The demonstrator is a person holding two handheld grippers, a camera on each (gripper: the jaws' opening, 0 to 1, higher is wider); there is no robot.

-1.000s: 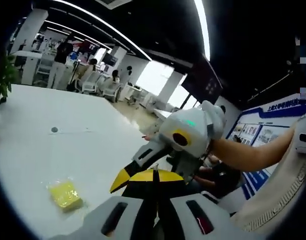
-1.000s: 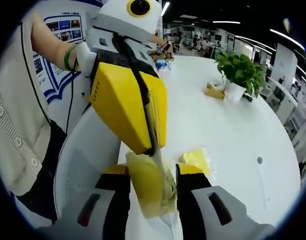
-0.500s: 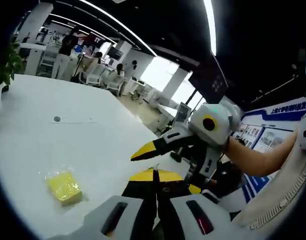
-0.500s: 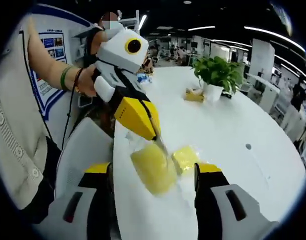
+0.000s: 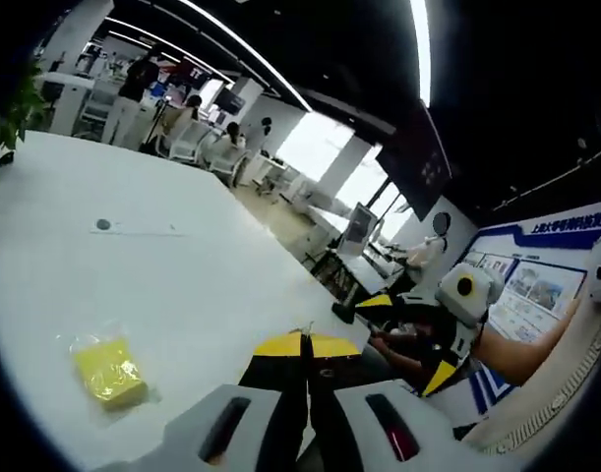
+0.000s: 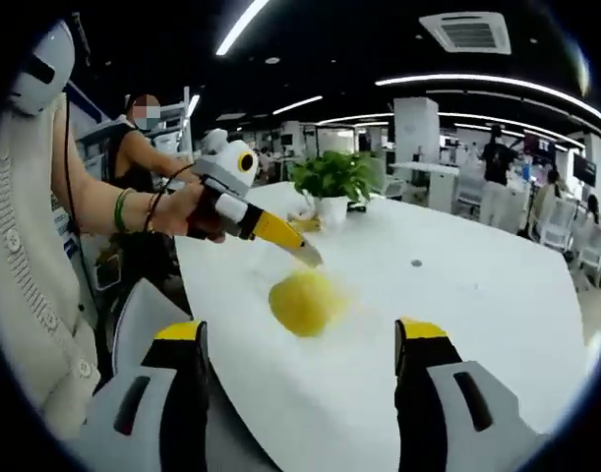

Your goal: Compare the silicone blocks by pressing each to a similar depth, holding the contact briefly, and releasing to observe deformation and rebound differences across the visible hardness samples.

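While your right gripper (image 6: 300,339) is pulling back, jaws now wide apart, your left gripper (image 5: 305,346) is staying shut near the yellow block (image 5: 108,372) by the table (image 5: 182,285) edge.

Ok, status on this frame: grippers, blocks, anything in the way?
Left gripper shut, empty, above the table edge. Right gripper open, clear of the yellow block. Block lies bagged on the white table. Potted plant beyond, not in the way.
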